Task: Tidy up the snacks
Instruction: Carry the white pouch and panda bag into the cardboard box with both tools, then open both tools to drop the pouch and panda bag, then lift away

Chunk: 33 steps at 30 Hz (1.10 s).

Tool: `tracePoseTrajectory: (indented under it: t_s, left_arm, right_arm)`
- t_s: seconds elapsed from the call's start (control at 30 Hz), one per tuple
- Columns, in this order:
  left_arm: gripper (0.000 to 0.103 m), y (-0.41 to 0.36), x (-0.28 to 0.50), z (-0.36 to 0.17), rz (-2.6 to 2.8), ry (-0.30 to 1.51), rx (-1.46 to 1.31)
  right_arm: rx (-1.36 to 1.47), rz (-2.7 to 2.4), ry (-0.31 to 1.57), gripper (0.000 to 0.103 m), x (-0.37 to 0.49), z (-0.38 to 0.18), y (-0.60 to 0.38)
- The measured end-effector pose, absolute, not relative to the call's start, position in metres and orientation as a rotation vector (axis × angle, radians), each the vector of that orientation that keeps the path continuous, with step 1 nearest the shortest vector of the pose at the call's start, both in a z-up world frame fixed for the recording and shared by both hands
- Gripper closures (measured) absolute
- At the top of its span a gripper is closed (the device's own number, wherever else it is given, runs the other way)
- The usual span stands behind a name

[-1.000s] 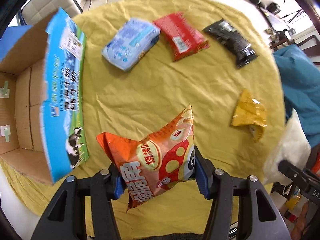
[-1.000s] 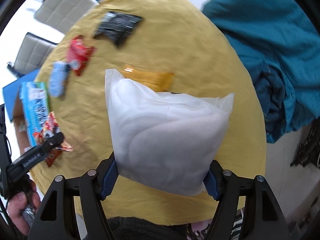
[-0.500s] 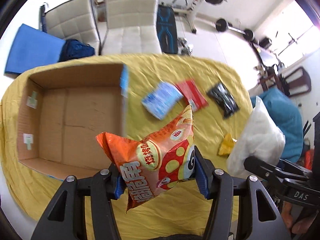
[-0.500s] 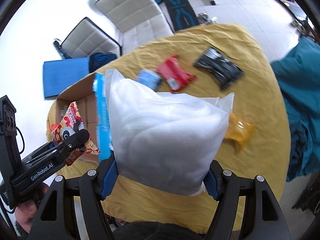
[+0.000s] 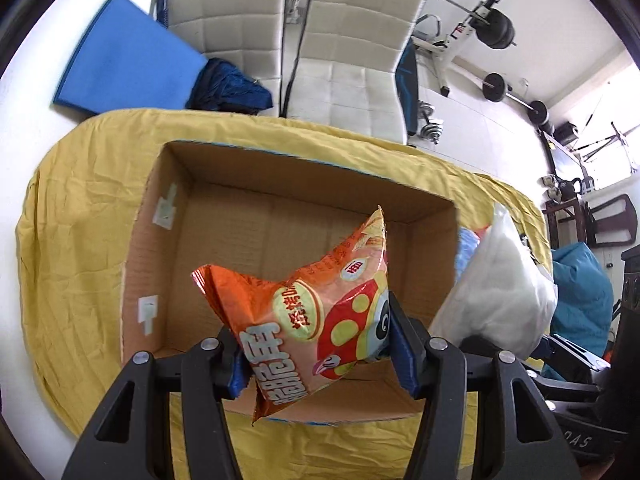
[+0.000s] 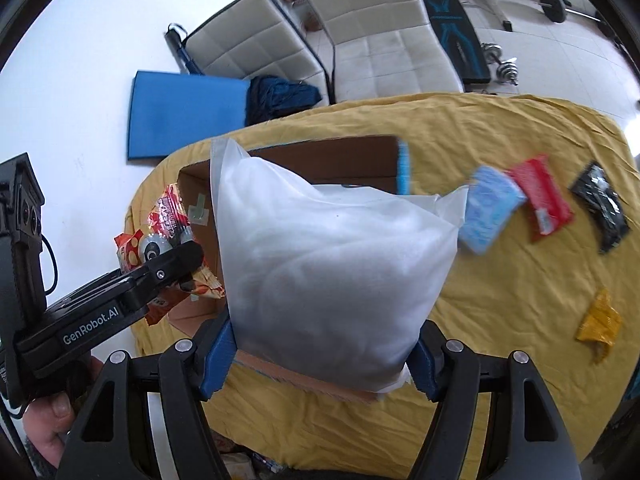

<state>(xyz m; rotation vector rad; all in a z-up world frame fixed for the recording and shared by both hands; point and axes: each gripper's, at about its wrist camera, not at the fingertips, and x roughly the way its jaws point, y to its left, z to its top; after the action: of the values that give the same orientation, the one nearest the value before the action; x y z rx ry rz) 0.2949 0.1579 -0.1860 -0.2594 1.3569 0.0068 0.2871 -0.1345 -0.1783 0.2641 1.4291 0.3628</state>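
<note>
I'm looking down on a desk under a wrinkled yellow cloth, white floor around it. Nearest me, the left hand-held gripper is clamped on an orange snack bag, which hangs over the open cardboard box. The right hand-held gripper pinches a puffy white bag between its blue pads, just right of the left hand-held gripper and over the box's near edge. Right of the right hand-held gripper a yellow packet lies on the cloth; farther out sit a light blue packet, a red packet and a black packet. Beyond the desk stand two white chairs, a blue mat and weights.
</note>
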Motion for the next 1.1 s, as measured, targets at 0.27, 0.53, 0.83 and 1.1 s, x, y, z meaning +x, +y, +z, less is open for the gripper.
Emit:
tracePoseTrajectory:
  t_s: [0.27, 0.53, 0.83, 1.1]
  left_arm:
    - [0.049, 0.212, 0.317, -0.239, 0.018, 1.44, -0.345]
    - [0.049, 0.209, 0.354, -0.302, -0.084, 1.572, -0.319]
    - [0.048, 0.2, 0.373, -0.345, -0.144, 1.674, -0.284]
    - [0.047, 0.188, 0.378, -0.356, -0.176, 1.699, -0.285]
  right_arm:
    - [0.182, 0.333, 1.554, 0.029, 0.327, -0.27, -0.049]
    - [0.074, 0.246, 1.622, 0.029, 0.355, -0.337, -0.022]
    - [-0.042, 0.208, 1.664, 0.028, 0.379, -0.369, -0.012]
    - [-0.04, 0.206, 1.677, 0.025, 0.382, -0.375, -0.019]
